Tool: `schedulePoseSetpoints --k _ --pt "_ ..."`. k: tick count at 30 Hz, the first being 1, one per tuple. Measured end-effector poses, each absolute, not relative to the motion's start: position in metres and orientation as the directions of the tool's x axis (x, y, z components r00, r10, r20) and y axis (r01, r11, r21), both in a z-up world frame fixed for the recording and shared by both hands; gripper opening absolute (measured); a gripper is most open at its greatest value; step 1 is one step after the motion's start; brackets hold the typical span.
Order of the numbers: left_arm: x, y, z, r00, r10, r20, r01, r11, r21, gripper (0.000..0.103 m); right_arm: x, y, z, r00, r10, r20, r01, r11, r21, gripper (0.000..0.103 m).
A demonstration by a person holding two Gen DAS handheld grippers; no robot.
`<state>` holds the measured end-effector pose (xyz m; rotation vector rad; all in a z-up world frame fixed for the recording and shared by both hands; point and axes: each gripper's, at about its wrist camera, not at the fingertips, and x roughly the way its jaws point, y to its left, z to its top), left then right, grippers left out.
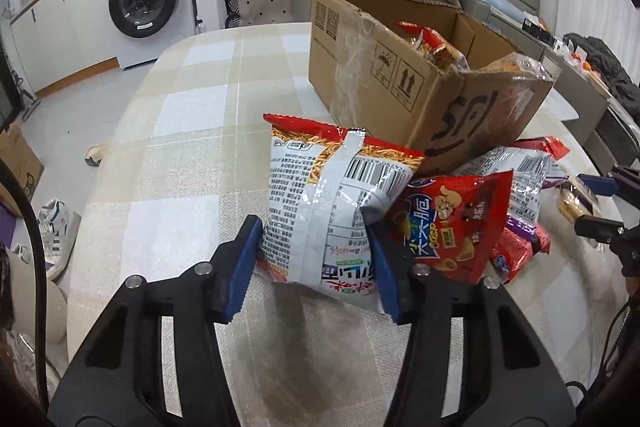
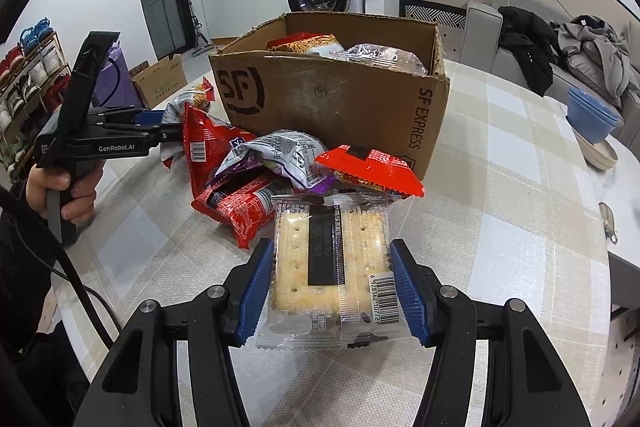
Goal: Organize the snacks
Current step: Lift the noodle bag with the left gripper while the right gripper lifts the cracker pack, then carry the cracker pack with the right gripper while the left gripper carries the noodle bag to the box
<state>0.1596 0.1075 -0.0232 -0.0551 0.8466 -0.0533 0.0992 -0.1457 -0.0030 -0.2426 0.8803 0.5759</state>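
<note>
1. The box [image 2: 332,99] is taken as the landmark; it stands open on the table [image 2: 500,187] and snacks are already seen inside it.
2. To the left of the box's front, the left gripper [image 1: 316,259] is closed on the noodle bag [image 1: 328,203]. The bag is pinched across its width by both blue pads [image 1: 240,267], with its long axis running away from the jaws toward the box.
3. The bag's far end lies close to the box's near corner, so only a short lift and reach over the rim appears to be needed.
4. In front of the box, a pile [image 2: 256,179] of loose packets is left on the table.
5. Nearer than the pile, the right gripper [image 2: 332,287] is clamped on the cracker pack [image 2: 332,259], gripped at its two long sides.
6. The pack's long axis points straight at the box's front wall; the pile lies between them, so a raised path seems required.
</note>
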Motion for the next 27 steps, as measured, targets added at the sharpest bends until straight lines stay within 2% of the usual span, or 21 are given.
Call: schedulePoseSetpoints --k 11,27 --pt "0.133 0.116 -0.003 0.704 -0.087 -0.705 0.002 0.993 -0.121 0.049 0.092 -0.145 0.011 0.519 0.395 -0.758 -0.579 0.815 0.028 0.059" --pt "0.105 0.101 0.038 0.762 -0.102 -0.639 0.037 0.993 -0.114 0.049 0.079 -0.146 0.036 0.564 0.433 -0.703 -0.597 0.802 0.016 0.059"
